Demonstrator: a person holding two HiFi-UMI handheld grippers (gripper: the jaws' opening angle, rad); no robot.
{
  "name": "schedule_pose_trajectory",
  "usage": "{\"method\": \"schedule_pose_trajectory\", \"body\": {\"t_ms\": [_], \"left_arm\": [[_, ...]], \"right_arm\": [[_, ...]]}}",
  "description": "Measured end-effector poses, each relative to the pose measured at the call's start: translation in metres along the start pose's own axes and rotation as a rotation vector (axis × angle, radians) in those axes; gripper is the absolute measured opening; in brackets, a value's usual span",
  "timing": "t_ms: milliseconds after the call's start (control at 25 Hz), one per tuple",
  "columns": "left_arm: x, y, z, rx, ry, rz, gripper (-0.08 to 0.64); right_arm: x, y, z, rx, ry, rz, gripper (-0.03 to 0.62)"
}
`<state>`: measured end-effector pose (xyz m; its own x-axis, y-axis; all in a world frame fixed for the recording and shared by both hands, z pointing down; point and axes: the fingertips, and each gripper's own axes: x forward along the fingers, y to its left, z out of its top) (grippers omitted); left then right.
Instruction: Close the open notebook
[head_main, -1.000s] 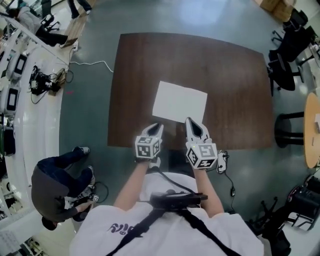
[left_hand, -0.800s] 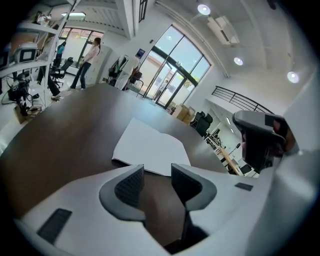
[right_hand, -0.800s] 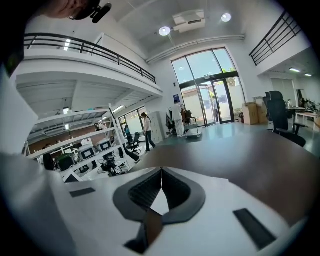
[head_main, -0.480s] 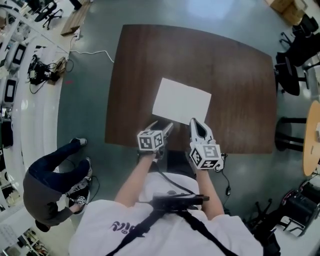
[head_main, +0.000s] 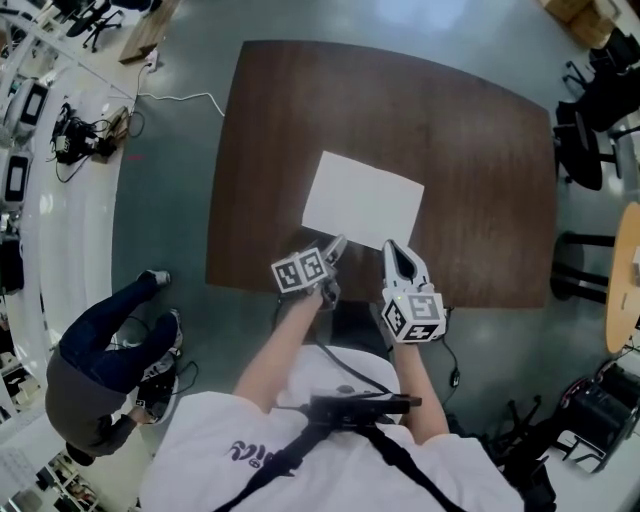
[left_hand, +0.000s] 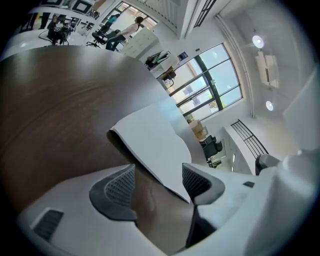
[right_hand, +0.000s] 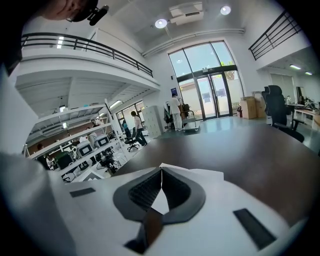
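While the right gripper (right_hand: 161, 172) is closed, the left gripper (left_hand: 158, 172) — just spread wide — frames the notebook (head_main: 363, 200).

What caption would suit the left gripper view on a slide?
Left gripper, jaws just opened and gripping nothing, poised at the notebook's corner on a dark table.

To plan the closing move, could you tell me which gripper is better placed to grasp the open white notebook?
Probably left: the left gripper has just opened its jaws, and the white notebook shows its near corner between them. The right gripper is shut, short of its edge.
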<state>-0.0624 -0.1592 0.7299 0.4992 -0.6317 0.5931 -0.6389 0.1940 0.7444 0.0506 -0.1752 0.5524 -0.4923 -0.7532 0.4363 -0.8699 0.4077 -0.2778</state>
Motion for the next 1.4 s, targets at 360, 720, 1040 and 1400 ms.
{"method": "schedule_pose_trajectory", "body": {"t_ms": [360,720,1040,1400], "left_arm": [[0.011,0.0,0.004,-0.155,-0.057,-0.078,0.275],[0.01,0.005,0.02,-0.258,-0.146,-0.111,0.273],[0.01,0.02,0.02,-0.244,-0.172,-0.038,0.147],[0.022,0.027,0.023,-0.212,-0.175,0.041,0.012]], "right_arm": [[-0.008,-0.011,-0.007,0.002,0.003,-0.011,0.005],[-0.018,-0.016,-0.008,-0.002,-0.004,-0.025,0.005],[-0.021,-0.02,-0.011,0.005,-0.009,-0.043,0.005],[-0.027,-0.023,-0.014,-0.005,-0.025,-0.054,0.005]]}}
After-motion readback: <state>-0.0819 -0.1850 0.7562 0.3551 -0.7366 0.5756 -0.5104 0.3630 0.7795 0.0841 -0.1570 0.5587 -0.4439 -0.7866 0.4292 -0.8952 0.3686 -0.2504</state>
